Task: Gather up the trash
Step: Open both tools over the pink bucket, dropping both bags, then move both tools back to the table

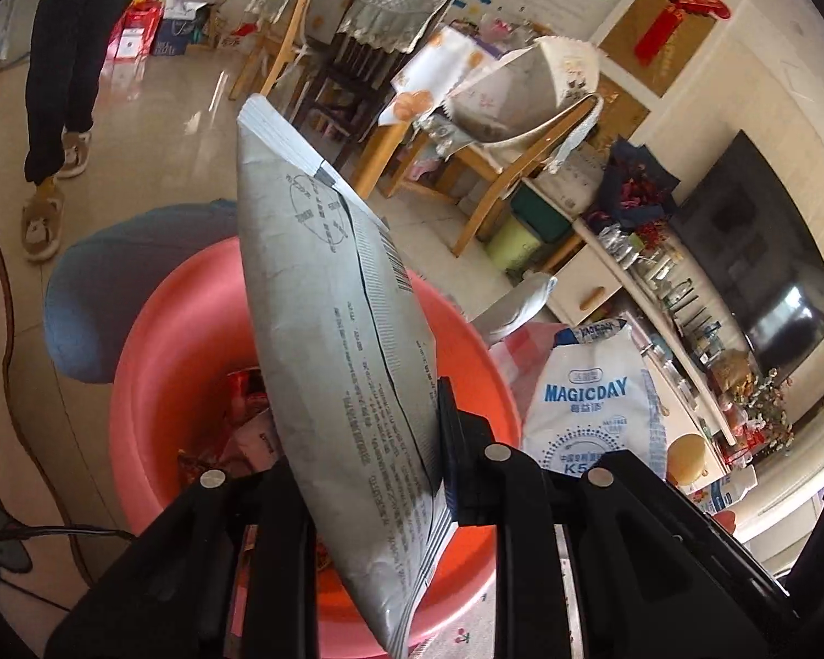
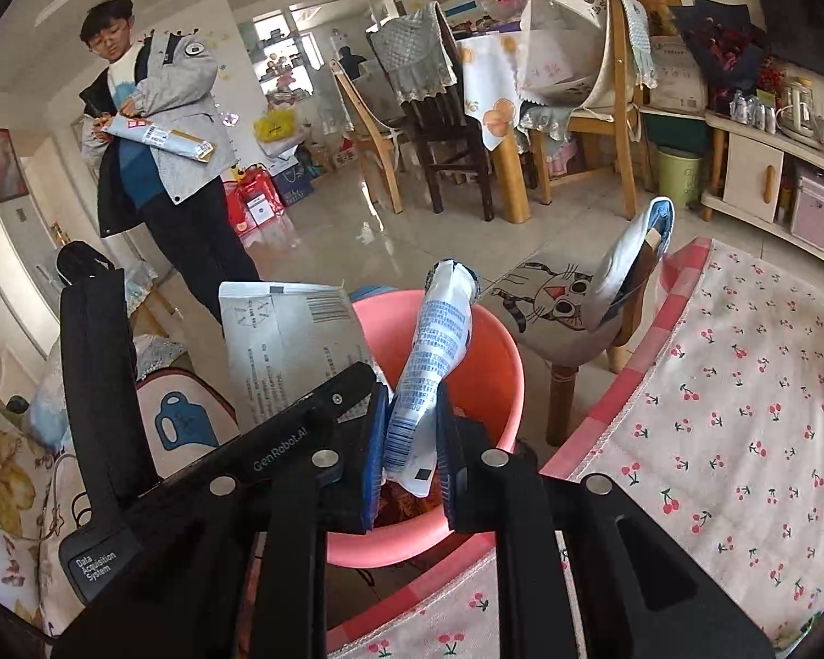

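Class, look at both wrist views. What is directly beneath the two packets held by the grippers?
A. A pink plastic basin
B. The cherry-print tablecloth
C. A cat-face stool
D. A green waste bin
A. The left gripper clamps a grey packet and the right gripper clamps a white and blue packet, both above the pink plastic basin, which already holds some wrappers.

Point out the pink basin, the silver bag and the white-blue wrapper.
pink basin [image 2: 494, 351], right wrist view, far rim.
silver bag [image 1: 335, 340], left wrist view, printed face.
white-blue wrapper [image 2: 439, 340], right wrist view, middle.
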The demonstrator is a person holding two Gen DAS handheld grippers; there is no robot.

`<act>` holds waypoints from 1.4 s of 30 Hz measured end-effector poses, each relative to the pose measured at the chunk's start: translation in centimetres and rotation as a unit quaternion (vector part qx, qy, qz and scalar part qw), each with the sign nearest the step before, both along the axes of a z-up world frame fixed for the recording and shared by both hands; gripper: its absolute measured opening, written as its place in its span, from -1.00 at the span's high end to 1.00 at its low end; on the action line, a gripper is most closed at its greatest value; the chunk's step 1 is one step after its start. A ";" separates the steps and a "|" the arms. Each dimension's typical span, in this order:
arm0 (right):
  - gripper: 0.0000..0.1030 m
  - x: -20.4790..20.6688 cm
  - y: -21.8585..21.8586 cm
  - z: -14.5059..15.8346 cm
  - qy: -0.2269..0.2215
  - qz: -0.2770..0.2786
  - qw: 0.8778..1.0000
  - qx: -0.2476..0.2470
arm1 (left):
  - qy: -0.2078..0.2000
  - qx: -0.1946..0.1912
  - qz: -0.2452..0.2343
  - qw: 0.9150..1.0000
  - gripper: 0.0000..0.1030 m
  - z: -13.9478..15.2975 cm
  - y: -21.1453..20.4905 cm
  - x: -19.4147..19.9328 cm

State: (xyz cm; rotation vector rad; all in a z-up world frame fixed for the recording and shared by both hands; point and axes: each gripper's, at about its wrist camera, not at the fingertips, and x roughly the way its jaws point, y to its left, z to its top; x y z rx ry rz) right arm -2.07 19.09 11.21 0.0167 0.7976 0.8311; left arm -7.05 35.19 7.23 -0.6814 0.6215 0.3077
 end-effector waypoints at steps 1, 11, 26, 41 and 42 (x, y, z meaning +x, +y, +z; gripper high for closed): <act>0.61 0.3 0.2 -0.4 0.007 -0.001 1.000 -0.002 | 0.007 -0.001 0.002 1.000 0.40 -0.2 0.1 0.2; -0.15 0.0 -2.6 -1.7 0.010 -0.045 0.999 -0.002 | 0.009 0.030 0.012 0.999 -0.53 0.4 -0.4 0.1; -0.72 -4.9 -9.9 -1.0 -0.069 -0.120 0.987 -0.080 | -0.038 0.088 -0.089 0.991 -0.70 2.3 -7.2 0.5; -0.72 -9.0 -18.1 -1.0 -0.075 -0.173 0.979 -0.076 | -0.054 0.125 -0.200 0.970 -0.70 2.5 -15.7 -0.3; -0.72 -9.3 -18.6 -0.9 -0.075 -0.178 0.979 -0.073 | -0.054 0.133 -0.208 0.968 -0.70 2.5 -16.4 -0.5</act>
